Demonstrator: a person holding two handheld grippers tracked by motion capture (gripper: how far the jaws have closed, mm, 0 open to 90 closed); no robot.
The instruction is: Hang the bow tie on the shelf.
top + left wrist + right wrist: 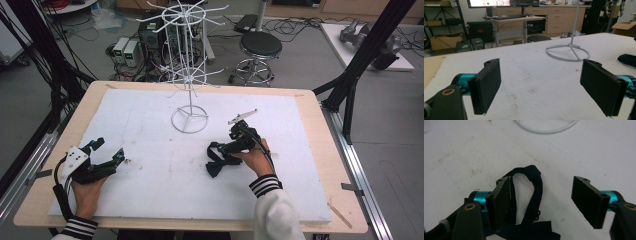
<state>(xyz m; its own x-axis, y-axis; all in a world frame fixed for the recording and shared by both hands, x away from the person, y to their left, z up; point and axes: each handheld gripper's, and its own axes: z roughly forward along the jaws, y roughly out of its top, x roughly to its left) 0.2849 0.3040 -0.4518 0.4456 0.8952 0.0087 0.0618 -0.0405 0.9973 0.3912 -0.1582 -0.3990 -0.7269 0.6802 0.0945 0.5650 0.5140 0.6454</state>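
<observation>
A dark bow tie with a strap loop (216, 161) lies on the white foam board (150, 130), right of centre. My right gripper (217, 150) points down at it from the right hand. In the right gripper view the strap loop (536, 194) rises between the two pads of my right gripper (541, 202). The strap lies against the left pad (499, 202), and a wide gap separates it from the right pad. My left gripper (110, 149) rests near the board's left edge; its jaws (541, 85) stand wide apart over bare board.
A white wire display stand (189, 75) with hook arms rises at the board's back centre; its ring base (554, 55) (544, 131) sits just beyond the bow tie. The wooden table edge (330, 150) frames the board. A stool (260, 46) and cables stand behind the table.
</observation>
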